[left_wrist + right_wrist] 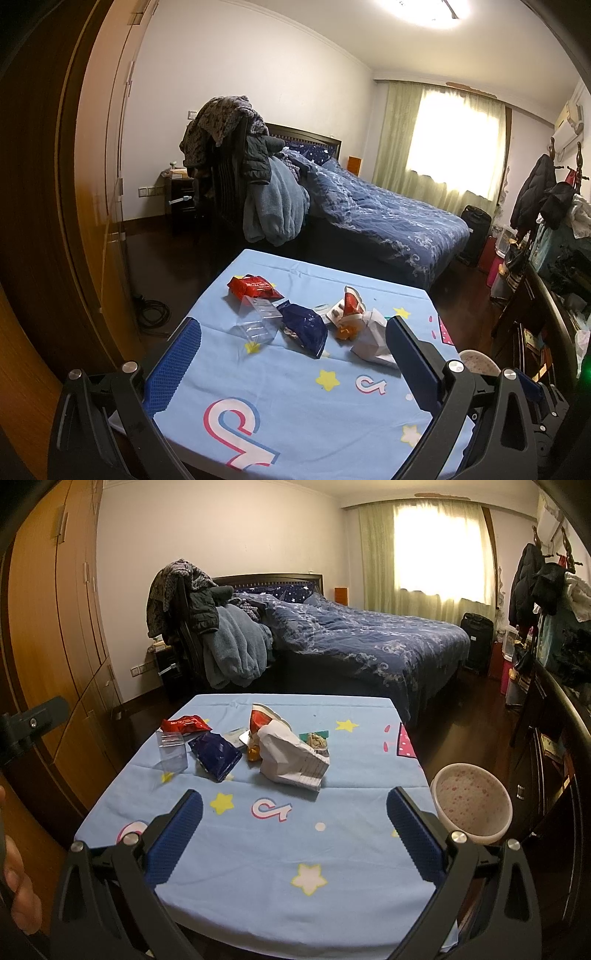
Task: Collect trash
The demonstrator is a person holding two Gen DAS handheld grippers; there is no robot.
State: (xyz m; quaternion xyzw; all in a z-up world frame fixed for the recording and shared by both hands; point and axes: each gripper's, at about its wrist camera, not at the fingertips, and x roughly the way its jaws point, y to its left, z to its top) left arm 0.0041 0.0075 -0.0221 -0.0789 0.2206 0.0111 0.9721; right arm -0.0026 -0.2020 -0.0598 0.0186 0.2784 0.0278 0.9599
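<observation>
— Hovering short of the litter, why? Both the left gripper [293, 332] and the right gripper [294, 805] stand wide apart, holding nothing.

— Likely choosing. The red wrapper [184, 725], clear plastic box [173, 753], navy pouch [218, 756] and crumpled white paper bag [290, 757] lie clustered mid-table on the blue cloth [258, 849].

— And the speckled bin [472, 805]?

— Just off the table's right edge, probably for easy drops.

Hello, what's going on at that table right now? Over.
Left gripper open, empty. Right gripper open, empty. Red snack wrapper, dark blue foil bag, clear plastic box, crumpled white paper bag untouched on blue cloth. Path clear.
</observation>
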